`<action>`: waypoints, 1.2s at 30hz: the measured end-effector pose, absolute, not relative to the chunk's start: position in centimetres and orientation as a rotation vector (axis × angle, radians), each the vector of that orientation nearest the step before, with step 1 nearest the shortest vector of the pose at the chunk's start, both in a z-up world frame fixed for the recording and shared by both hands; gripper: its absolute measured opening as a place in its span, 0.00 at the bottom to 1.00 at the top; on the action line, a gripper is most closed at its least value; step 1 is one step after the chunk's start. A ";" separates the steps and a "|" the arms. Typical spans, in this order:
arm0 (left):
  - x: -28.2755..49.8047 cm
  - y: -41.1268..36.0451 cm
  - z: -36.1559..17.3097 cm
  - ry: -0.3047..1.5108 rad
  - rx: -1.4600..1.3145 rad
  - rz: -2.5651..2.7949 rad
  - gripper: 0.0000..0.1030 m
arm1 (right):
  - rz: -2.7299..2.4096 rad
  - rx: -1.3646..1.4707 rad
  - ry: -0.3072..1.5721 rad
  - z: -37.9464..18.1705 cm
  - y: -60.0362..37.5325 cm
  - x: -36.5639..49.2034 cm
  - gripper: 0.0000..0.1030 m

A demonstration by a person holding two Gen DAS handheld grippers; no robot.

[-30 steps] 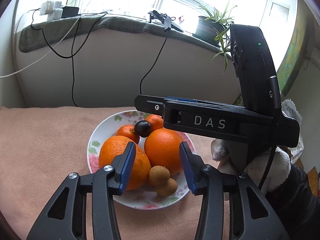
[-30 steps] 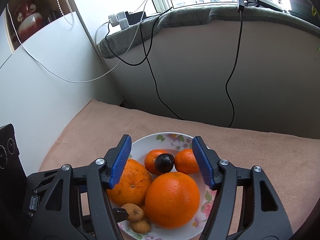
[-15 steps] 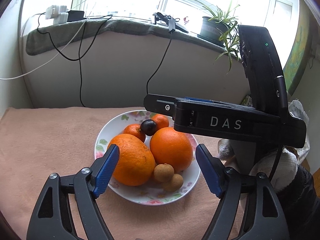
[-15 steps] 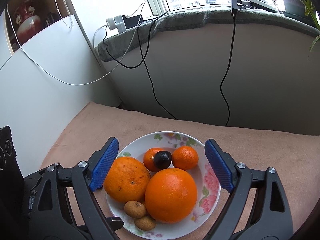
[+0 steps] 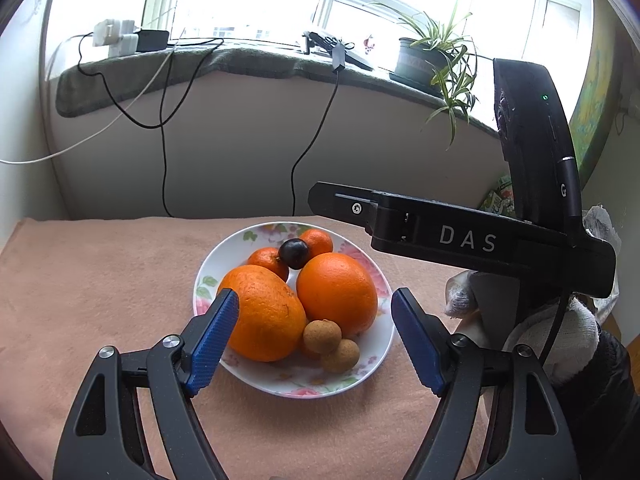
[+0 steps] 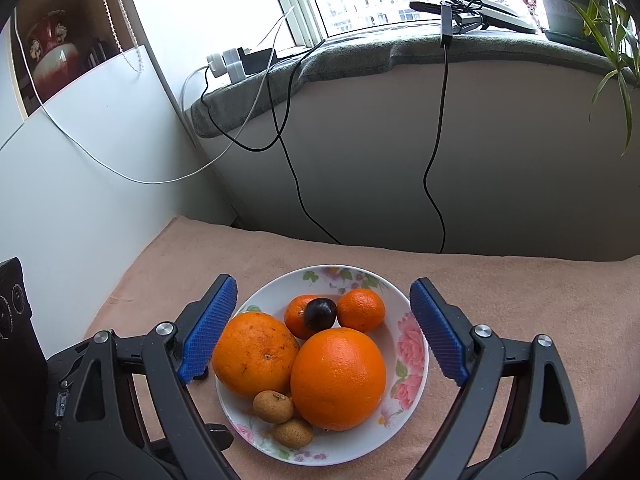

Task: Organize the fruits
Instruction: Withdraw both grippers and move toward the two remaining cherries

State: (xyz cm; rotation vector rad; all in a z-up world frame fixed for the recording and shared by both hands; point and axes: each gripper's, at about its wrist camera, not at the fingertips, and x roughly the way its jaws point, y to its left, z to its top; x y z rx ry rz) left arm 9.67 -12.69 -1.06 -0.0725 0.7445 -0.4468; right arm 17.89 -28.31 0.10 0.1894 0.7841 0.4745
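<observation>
A white floral plate (image 5: 378, 354) (image 6: 412, 344) sits on the pink cloth. It holds two large oranges (image 5: 336, 292) (image 6: 338, 378), two small tangerines (image 5: 318, 240) (image 6: 360, 310), a dark plum (image 5: 294, 254) (image 6: 320, 314) on top, and two brown longans (image 5: 322, 336) (image 6: 274, 406) at the near rim. My left gripper (image 5: 316, 342) is open and empty, above the plate's near side. My right gripper (image 6: 324, 326) is open and empty, its fingers either side of the plate. The right gripper's black body (image 5: 460, 236) shows in the left wrist view.
The pink cloth (image 5: 100, 280) (image 6: 520, 288) covers the table. A grey low wall (image 5: 240, 152) with hanging black cables (image 5: 164, 152) stands behind. A windowsill holds chargers (image 5: 120, 38) and a potted plant (image 5: 432, 60). A white cabinet (image 6: 80, 160) stands to the left.
Both grippers have opened wider and drawn back and up from the plate. The fruit has not moved.
</observation>
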 end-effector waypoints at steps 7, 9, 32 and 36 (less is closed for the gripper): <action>8.9 -12.4 -0.7 0.732 -0.077 -0.444 0.76 | 0.451 0.183 0.738 0.8 -28.8 16.4 0.88; 8.7 -12.2 -0.6 0.728 -0.075 -0.441 0.76 | 0.438 0.172 0.732 1.0 -28.9 16.0 0.88; 6.8 -8.4 -1.3 0.721 -0.051 -0.366 0.76 | 0.487 0.227 0.776 0.4 -28.2 11.5 0.89; 6.8 -6.1 -2.3 0.747 -0.059 -0.327 0.76 | 0.512 0.228 0.766 0.3 -27.2 10.0 0.89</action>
